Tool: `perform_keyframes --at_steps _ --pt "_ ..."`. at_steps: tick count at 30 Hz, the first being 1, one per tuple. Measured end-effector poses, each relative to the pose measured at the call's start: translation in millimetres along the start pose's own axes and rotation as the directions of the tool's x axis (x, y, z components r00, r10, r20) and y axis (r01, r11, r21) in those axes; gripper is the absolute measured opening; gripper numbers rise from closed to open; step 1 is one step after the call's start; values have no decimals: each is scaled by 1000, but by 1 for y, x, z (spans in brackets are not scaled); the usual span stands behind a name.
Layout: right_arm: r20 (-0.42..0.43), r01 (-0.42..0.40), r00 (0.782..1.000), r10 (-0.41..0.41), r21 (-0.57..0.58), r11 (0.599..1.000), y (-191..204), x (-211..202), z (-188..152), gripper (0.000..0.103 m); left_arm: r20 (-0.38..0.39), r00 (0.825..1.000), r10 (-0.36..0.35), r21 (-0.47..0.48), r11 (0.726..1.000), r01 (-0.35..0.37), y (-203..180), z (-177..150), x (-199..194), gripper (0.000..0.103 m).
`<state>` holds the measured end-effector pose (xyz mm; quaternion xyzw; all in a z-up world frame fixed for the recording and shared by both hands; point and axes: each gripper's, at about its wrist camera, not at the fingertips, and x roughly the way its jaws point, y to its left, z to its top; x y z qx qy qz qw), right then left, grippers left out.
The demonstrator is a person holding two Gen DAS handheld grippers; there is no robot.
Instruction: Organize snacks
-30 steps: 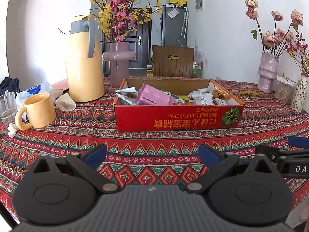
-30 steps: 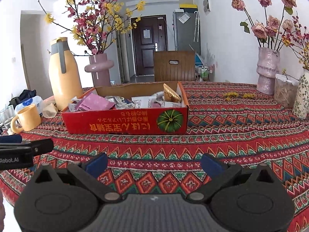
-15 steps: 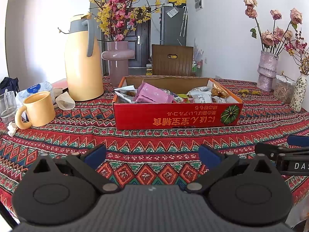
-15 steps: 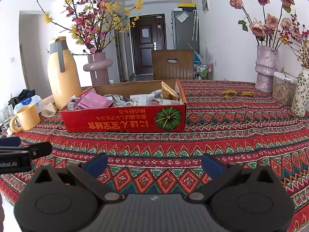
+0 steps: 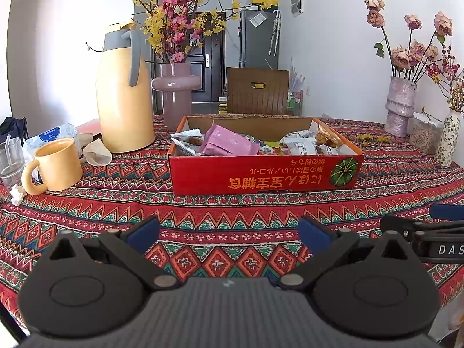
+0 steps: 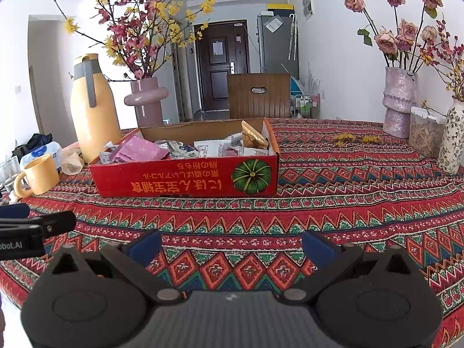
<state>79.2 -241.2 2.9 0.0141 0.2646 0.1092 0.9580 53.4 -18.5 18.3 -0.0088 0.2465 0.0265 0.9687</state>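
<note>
Left wrist view: the left hand-held gripper (image 5: 229, 233) hovers wide and empty over the patterned bench (image 5: 232, 211), short of the red snack box (image 5: 264, 174). The pink packet (image 5: 229, 145) and other wrapped snacks lie inside that box. The right hand-held gripper (image 6: 232, 246) is likewise spread, holding nothing.

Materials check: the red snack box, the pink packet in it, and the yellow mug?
Red snack box: looks like printed cardboard, with a matte red face and raw brown inner walls and edges.
Pink packet: likely plastic film; thin, creased, soft sheen.
Yellow mug: probably glazed ceramic, with a thick wall and handle and smooth, even colour; plastic cannot be ruled out.
</note>
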Motion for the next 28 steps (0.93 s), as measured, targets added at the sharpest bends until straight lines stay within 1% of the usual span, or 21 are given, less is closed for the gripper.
perform_keyframes --at_steps 19,24,28 --pt "-4 0 1000 0 1 1000 1 2 1 103 6 1000 0 1 1000 0 1 0 0 103" --pt "-5 0 1000 0 1 1000 0 3 1 103 17 1000 -18 -2 1000 18 2 1 -1 103" --pt "-11 -1 1000 1 1 1000 1 4 -1 103 9 1000 -28 -7 1000 28 2 0 1 103"
